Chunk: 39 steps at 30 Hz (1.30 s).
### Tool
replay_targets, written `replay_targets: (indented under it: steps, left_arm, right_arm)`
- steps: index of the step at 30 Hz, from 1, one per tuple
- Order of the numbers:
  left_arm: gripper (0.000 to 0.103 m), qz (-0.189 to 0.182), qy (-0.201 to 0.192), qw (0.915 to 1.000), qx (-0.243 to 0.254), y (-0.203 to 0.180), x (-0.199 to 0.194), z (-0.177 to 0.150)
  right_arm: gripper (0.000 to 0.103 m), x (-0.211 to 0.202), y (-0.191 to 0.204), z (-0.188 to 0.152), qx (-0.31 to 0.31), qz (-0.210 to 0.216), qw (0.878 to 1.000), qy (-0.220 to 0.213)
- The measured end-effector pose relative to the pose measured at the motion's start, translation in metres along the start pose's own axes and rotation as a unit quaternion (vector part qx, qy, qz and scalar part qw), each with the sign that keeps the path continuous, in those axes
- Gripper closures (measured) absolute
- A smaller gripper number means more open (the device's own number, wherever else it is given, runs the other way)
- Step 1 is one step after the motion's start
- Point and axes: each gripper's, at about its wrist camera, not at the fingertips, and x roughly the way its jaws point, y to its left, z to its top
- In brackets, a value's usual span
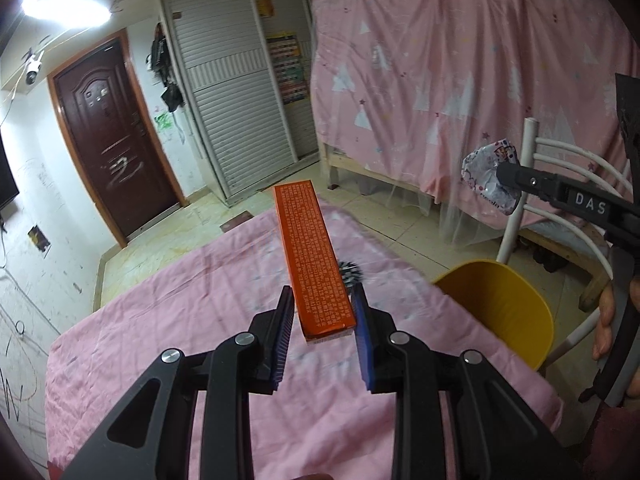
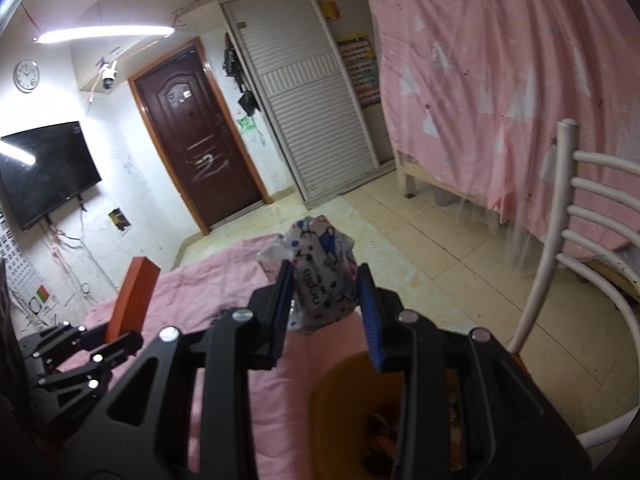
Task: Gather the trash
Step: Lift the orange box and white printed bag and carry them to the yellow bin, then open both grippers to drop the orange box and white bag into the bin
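Note:
My left gripper (image 1: 322, 312) is shut on a long orange box (image 1: 312, 256) and holds it above the pink-covered table (image 1: 180, 320). The box also shows at the left of the right wrist view (image 2: 134, 300). My right gripper (image 2: 325, 296) is shut on a crumpled printed plastic wrapper (image 2: 320, 272) and holds it above the yellow bin (image 2: 344, 384). In the left wrist view the wrapper (image 1: 486, 172) hangs in the air, up and to the right of the yellow bin (image 1: 496, 304). A small black spiky object (image 1: 350, 272) lies on the table behind the box.
A white metal chair (image 2: 560, 260) stands right of the bin. A bed draped in pink cloth (image 1: 460, 80) fills the right side. A brown door (image 1: 108, 140), a white wardrobe (image 1: 236, 100) and a wall television (image 2: 44, 168) are at the far side.

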Motion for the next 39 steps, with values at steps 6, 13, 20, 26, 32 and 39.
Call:
replay_targets:
  steps: [6,13,20,26,32,39]
  left_arm:
    - [0.081,-0.031,0.011,0.9994,0.015,-0.032,0.009,0.013]
    - [0.081,-0.060,0.014,0.9976,0.032,-0.068,0.013,0.027]
    - [0.081,-0.090,0.028,0.9948,0.039,-0.092,0.020,0.032]
    - [0.081,-0.127,0.041,0.9904,0.038,-0.110,0.027,0.040]
    - [0.078,-0.168,0.033,0.9845,0.039,-0.127,0.024,0.044]
    - [0.034,-0.175,0.029,0.9834,0.037,-0.131,0.020,0.044]
  right_arm:
    - [0.072,0.000,-0.026,-0.009,0.006,-0.015,1.000,0.010]
    - [0.065,0.001,-0.050,-0.012,0.031,-0.016,0.999,0.016]
    - [0.058,-0.011,-0.067,-0.008,0.058,-0.013,0.998,-0.005]
    - [0.055,-0.028,-0.080,-0.005,0.080,-0.023,0.996,-0.032]
    - [0.051,-0.046,-0.093,0.000,0.104,-0.036,0.992,-0.063]
    - [0.049,-0.049,-0.097,0.002,0.114,-0.039,0.990,-0.069]
